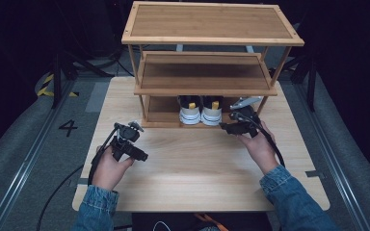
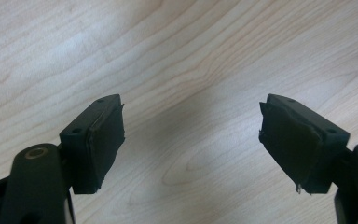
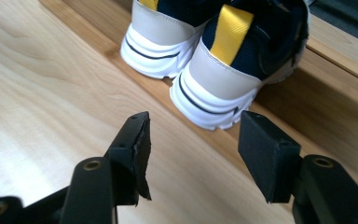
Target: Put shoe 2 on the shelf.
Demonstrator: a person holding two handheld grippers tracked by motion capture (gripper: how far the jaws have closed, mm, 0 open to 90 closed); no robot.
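Note:
A pair of white, navy and yellow sneakers stands on the bottom shelf of a wooden rack (image 1: 207,87), heels toward me: the left shoe (image 1: 190,112) (image 3: 158,39) and the right shoe (image 1: 211,112) (image 3: 219,79). My right gripper (image 1: 227,127) (image 3: 193,128) hovers just in front of the right shoe's heel, jaws wide open and nothing between them. My left gripper (image 1: 139,155) (image 2: 191,126) hangs over bare table wood at the left, also open and holding nothing.
The rack has three tiers and stands at the back of the light wooden table (image 1: 197,173); its two upper shelves are bare. A cable (image 1: 274,149) trails from the right gripper along the forearm. Dark floor and rails surround the table.

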